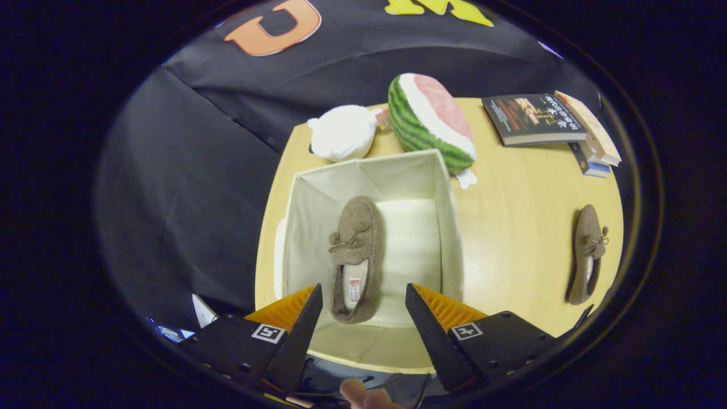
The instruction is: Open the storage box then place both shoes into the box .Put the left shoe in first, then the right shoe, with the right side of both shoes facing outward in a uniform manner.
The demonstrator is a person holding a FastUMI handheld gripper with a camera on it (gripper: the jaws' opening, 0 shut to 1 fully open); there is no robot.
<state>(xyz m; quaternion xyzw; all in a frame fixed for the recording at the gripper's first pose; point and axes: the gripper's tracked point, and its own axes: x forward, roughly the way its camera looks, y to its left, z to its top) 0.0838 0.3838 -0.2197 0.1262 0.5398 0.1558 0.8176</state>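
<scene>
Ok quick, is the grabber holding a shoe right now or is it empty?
Gripper: open and empty, fingers spread above the brown felt slipper lying inside the open cream fabric storage box, not touching it.

Recording booth, black cloth wall [187,170], round wooden table [522,216]

Free floor in storage box [448,227] beside shoe [358,255].

We see the tongs [363,298] spread wide, their rear parts cut off at the bottom, covering the storage box's [448,227] near wall. The watermelon plush [426,122] hides behind the box's far rim — the book [534,118] cover print is too small to read.
</scene>
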